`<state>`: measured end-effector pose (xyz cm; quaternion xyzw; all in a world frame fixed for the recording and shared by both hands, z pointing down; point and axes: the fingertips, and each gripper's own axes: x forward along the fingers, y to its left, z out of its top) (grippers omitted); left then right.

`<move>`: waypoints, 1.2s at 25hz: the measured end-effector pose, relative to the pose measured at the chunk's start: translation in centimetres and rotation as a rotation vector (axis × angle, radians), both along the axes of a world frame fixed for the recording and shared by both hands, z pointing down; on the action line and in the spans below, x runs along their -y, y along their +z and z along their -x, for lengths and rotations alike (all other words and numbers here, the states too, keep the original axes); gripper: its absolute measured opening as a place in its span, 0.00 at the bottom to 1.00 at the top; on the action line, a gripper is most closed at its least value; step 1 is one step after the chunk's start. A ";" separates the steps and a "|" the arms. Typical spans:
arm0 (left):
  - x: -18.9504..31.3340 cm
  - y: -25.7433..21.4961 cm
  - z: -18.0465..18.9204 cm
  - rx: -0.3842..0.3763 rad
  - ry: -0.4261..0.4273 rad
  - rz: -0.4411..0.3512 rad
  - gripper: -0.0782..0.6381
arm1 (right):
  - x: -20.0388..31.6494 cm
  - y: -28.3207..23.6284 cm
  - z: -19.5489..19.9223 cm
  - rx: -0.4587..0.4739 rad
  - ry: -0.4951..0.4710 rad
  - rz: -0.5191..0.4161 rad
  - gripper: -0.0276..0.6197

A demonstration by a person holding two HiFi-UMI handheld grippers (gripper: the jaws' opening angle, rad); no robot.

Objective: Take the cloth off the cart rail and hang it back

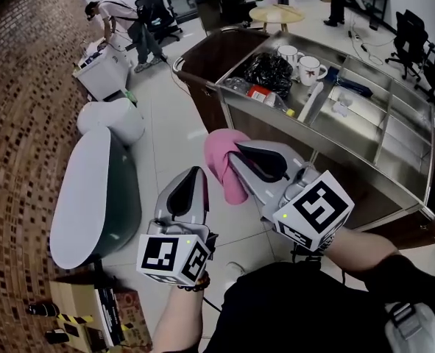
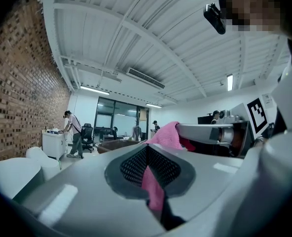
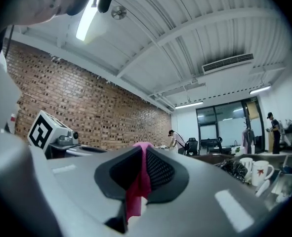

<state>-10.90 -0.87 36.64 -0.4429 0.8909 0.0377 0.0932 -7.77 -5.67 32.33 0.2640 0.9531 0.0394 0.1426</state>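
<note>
A pink cloth [image 1: 224,149] hangs in the air in front of the steel cart [image 1: 379,186], apart from its near rail. My right gripper [image 1: 239,153] is shut on the cloth's upper fold, and pink fabric [image 3: 137,186] fills the gap between its pads in the right gripper view. My left gripper [image 1: 197,173] sits just left of it at the cloth's edge. Its jaws are closed with a strip of pink cloth [image 2: 153,186] pinched between them. The loose end droops below both grippers.
The cart top holds two mugs [image 1: 309,68], a black bag [image 1: 269,72] and small items. A brown bin [image 1: 217,57] adjoins its left end. A white rounded seat [image 1: 92,197] and a cardboard box [image 1: 92,307] lie to my left. A person [image 1: 121,20] bends over a white unit far back.
</note>
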 end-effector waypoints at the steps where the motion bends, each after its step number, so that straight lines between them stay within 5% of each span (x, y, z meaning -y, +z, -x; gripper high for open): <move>1: -0.8 -0.2 0.6 0.001 0.009 0.000 0.11 | -0.9 -0.2 0.5 0.001 0.010 0.000 0.07; 14: -10.5 -1.9 7.1 0.012 0.115 0.000 0.11 | -10.7 -1.9 6.7 0.008 0.123 -0.005 0.07; 30: -15.8 -3.1 13.5 -0.016 0.181 -0.011 0.11 | -16.4 -3.4 12.6 -0.009 0.198 -0.009 0.07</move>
